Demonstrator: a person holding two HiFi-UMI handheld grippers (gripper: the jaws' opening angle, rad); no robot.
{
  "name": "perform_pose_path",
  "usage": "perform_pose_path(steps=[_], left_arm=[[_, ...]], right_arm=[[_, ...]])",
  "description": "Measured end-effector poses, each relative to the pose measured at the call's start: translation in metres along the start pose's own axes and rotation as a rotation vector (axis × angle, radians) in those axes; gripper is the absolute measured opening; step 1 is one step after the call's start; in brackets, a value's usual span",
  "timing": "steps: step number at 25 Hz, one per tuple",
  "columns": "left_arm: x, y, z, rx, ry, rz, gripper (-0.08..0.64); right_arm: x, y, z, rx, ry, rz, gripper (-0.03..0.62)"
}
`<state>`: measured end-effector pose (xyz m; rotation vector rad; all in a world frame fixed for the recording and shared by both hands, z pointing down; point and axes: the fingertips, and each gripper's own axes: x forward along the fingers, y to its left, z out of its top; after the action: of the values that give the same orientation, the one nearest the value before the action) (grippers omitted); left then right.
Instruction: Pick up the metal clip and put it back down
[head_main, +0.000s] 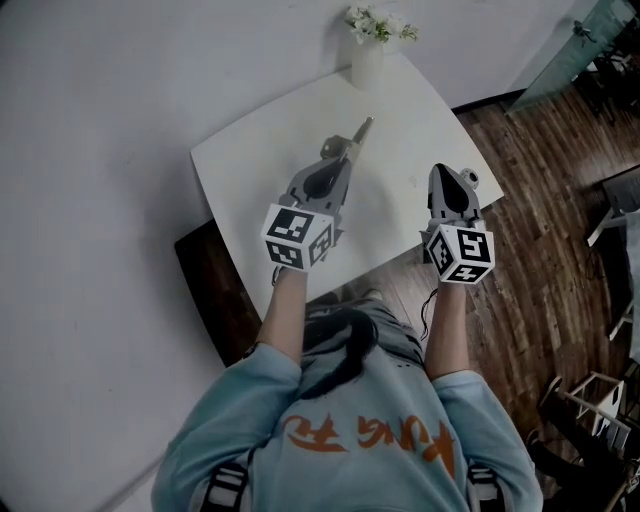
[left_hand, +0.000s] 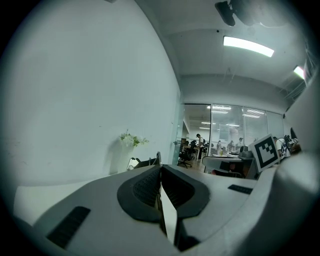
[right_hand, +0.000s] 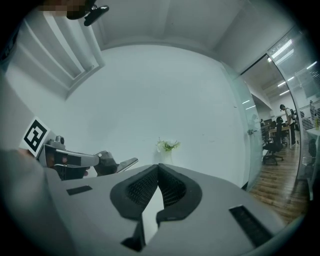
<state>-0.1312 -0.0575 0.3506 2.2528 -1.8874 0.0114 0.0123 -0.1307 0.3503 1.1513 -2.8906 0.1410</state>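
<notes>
White vase (head_main: 367, 66) of pale flowers (head_main: 379, 25) at the far edge of a white table (head_main: 410, 130), wood floor (head_main: 545, 210) beside

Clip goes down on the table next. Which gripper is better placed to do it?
Left. The left gripper is shut on the metal clip, holding it over the white table. The right gripper is shut with nothing in it, near the table's edge.

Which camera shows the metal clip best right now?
The right gripper view: the metal clip shows side-on against the plain wall, sticking out of the shut left gripper. The head view shows it small, from above, over the white table. The left gripper view shows only a thin edge past its jaw tips.
</notes>
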Motion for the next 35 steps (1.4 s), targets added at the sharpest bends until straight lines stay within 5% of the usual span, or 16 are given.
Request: perform_pose_path(steps=[20,35], left_arm=[[0.143,-0.015,-0.086,-0.175,0.200,-0.158,0.031],[0.253,0.000,-0.169,-0.312,0.313,-0.218,0.031]], right_arm=[[-0.019,-0.110,-0.069,0.085,0.147,-0.247,0.012],[0.009,-0.141,-0.141,0.177,0.265,-0.292,0.012]])
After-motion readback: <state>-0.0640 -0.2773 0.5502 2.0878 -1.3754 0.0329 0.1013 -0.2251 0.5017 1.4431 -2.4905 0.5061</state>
